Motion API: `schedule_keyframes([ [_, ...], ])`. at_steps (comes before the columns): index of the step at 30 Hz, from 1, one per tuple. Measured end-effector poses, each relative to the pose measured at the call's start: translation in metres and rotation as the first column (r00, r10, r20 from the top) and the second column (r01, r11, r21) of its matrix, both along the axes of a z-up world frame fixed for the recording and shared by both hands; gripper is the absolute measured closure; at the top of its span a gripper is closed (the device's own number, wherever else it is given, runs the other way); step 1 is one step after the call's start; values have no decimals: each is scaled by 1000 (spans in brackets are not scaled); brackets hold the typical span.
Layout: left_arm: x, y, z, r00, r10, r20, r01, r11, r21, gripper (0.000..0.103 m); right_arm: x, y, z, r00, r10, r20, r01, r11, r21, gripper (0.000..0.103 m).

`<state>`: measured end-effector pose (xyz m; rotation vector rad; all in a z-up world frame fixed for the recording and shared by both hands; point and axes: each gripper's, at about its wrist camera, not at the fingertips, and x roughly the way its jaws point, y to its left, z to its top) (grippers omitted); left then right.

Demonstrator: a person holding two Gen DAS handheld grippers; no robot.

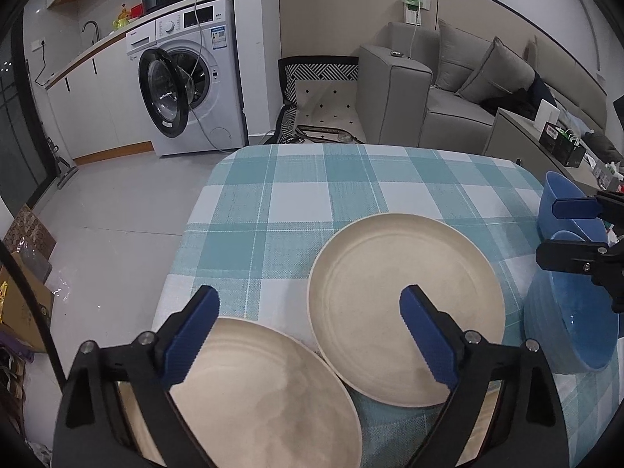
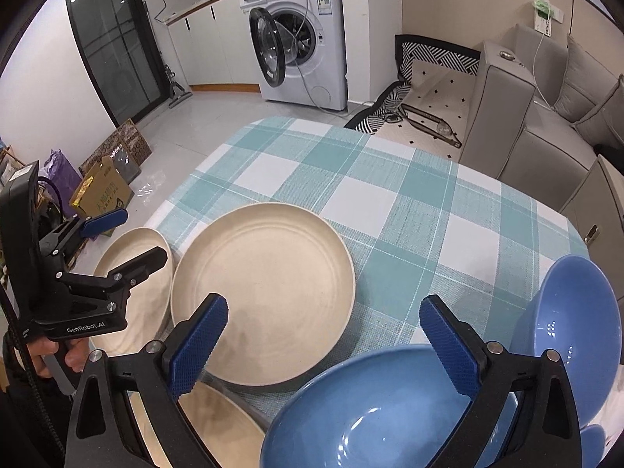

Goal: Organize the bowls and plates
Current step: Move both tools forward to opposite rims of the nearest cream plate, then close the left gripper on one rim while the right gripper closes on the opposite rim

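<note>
Two cream plates lie on the teal checked tablecloth [image 1: 312, 202]: a near one [image 1: 265, 390] and a deeper one [image 1: 405, 308] to its right. My left gripper [image 1: 308, 312] hangs open over them, nothing pressed between its pads. From the right wrist view the left gripper [image 2: 138, 234] straddles the far rim of the left plate [image 2: 132, 273]. My right gripper [image 2: 323, 312] is open above a blue bowl [image 2: 370, 409], beside the middle plate [image 2: 265, 292]. A second blue bowl [image 2: 573, 331] leans at the right. Another cream plate [image 2: 218, 429] shows at the bottom.
A washing machine [image 1: 195, 78] with its door open stands beyond the table, and a grey sofa [image 1: 448, 89] at the back right. Boxes and bags [image 2: 101, 191] sit on the floor to the left. A hand [image 2: 50, 355] holds the left gripper.
</note>
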<state>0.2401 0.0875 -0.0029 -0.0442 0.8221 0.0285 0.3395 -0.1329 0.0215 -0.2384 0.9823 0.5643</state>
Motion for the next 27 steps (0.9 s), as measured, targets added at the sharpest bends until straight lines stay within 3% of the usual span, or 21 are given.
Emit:
schedule_keyframes([
  [4, 8, -2, -7, 1000, -9, -23, 9, 1000, 0, 14, 10, 4, -13, 999, -3, -37, 2, 1000, -19, 7],
  [7, 15, -2, -12, 999, -12, -49, 12, 1000, 1, 17, 20, 7, -23, 997, -5, -80, 3, 1000, -29, 16],
  [15, 28, -1, -23, 995, -21, -102, 21, 1000, -4, 22, 43, 16, -43, 986, -16, -168, 7, 998, -56, 23],
  [23, 39, -7, -34, 986, -55, -156, 54, 998, -12, 38, 54, 25, -60, 972, -21, -232, -2, 995, -98, 30],
  [27, 43, -12, -38, 983, -71, -170, 69, 997, -17, 41, 57, 26, -68, 965, -20, -261, -11, 993, -118, 37],
])
